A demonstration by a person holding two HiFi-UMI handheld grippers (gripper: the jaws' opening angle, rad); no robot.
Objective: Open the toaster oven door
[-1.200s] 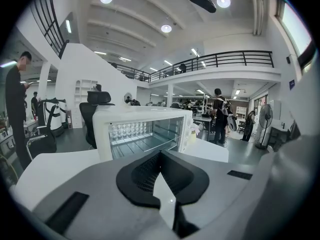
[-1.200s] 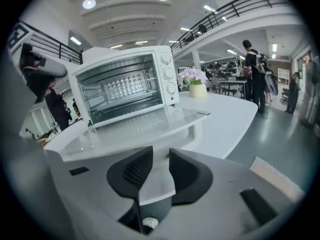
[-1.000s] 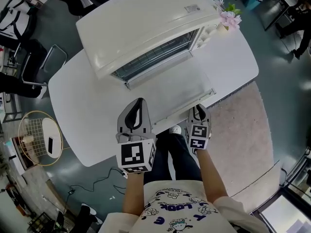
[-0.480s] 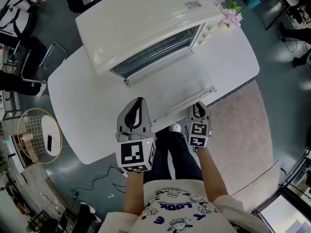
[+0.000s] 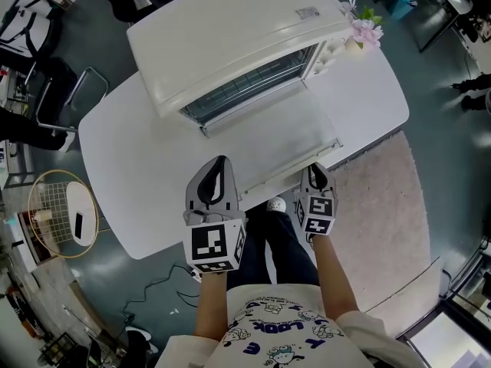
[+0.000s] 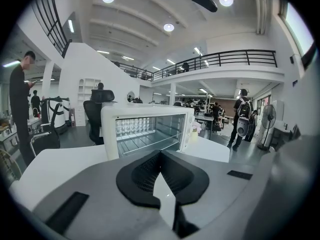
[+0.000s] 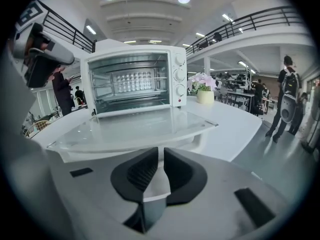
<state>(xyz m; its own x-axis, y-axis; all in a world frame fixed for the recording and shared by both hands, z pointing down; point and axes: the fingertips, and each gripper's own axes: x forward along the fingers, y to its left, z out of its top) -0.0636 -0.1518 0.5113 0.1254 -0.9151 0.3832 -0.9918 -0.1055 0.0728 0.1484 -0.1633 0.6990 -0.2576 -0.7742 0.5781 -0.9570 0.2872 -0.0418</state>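
Observation:
The white toaster oven (image 5: 230, 37) stands on the white table (image 5: 130, 167) with its glass door (image 5: 268, 140) swung down flat toward me. Its handle (image 5: 291, 173) runs along the door's near edge. My right gripper (image 5: 313, 169) sits just behind the handle's right part. In the right gripper view the door (image 7: 135, 126) lies straight ahead, and the right gripper (image 7: 161, 151) has only a narrow slit between its jaws, with nothing gripped. My left gripper (image 5: 219, 162) hovers over the table's near edge, left of the door. In its own view the left gripper (image 6: 160, 154) has its tips together and faces the oven (image 6: 147, 129).
A small pot of pink flowers (image 5: 360, 29) stands at the oven's right side. A pale rug (image 5: 376, 228) lies on the floor to the right. At the left are a round wire basket (image 5: 61, 217) and a chair (image 5: 69, 90). People stand in the hall behind.
The right gripper has drifted slightly to the right along the door's handle edge. The door stays flat open and the left gripper holds still.

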